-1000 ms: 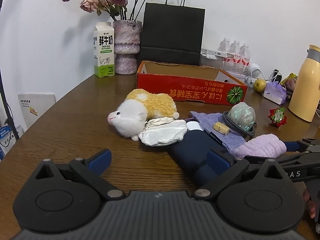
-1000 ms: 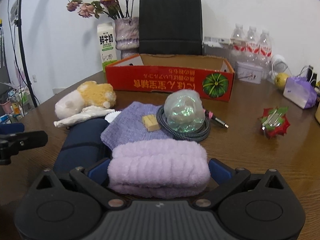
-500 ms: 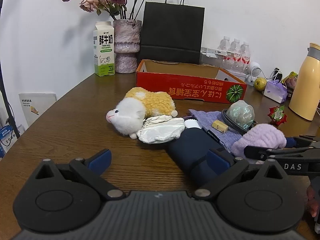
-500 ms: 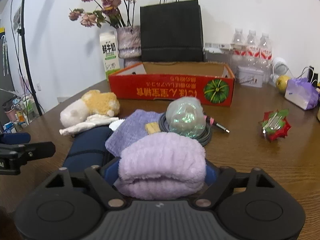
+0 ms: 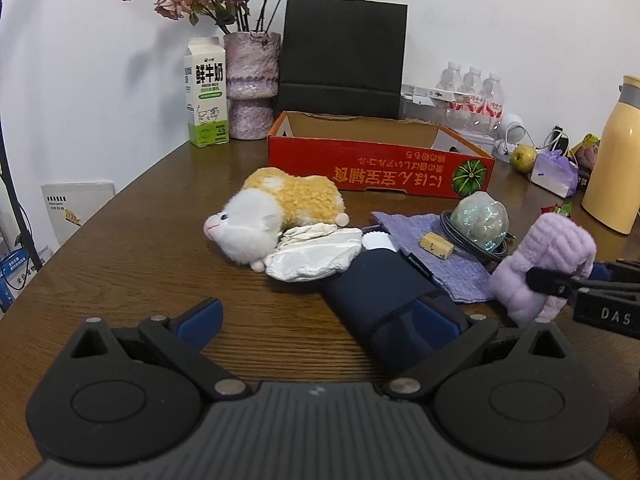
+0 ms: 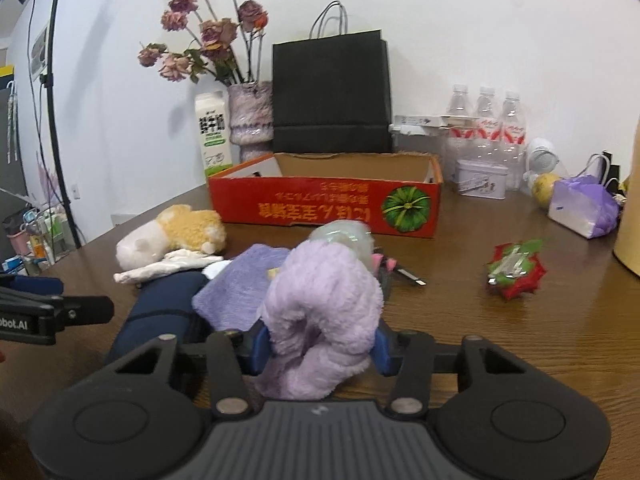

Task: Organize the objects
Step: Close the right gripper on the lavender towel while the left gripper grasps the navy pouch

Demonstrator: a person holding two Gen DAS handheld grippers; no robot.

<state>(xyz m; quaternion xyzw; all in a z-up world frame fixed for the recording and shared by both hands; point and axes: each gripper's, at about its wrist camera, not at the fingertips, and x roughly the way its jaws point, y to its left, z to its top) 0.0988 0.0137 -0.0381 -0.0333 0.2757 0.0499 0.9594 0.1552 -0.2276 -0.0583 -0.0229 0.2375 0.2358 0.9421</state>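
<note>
Two claws at work: right gripper [image 6: 320,350] clenches a soft, light lilac headband [image 6: 322,312] mid-body; left gripper [image 5: 320,314] spread wide beside it

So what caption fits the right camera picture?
Right gripper lifts fluffy lilac headband toward red cardboard box.

Bare table [image 6: 500,340] beside red flower [image 6: 515,270]

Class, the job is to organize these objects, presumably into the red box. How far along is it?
Barely begun: nothing shows inside the red box. In hand: the right gripper is shut on the purple fluffy headband. The left gripper is open. The plush hamster, navy pouch and purple cloth remain out.
</note>
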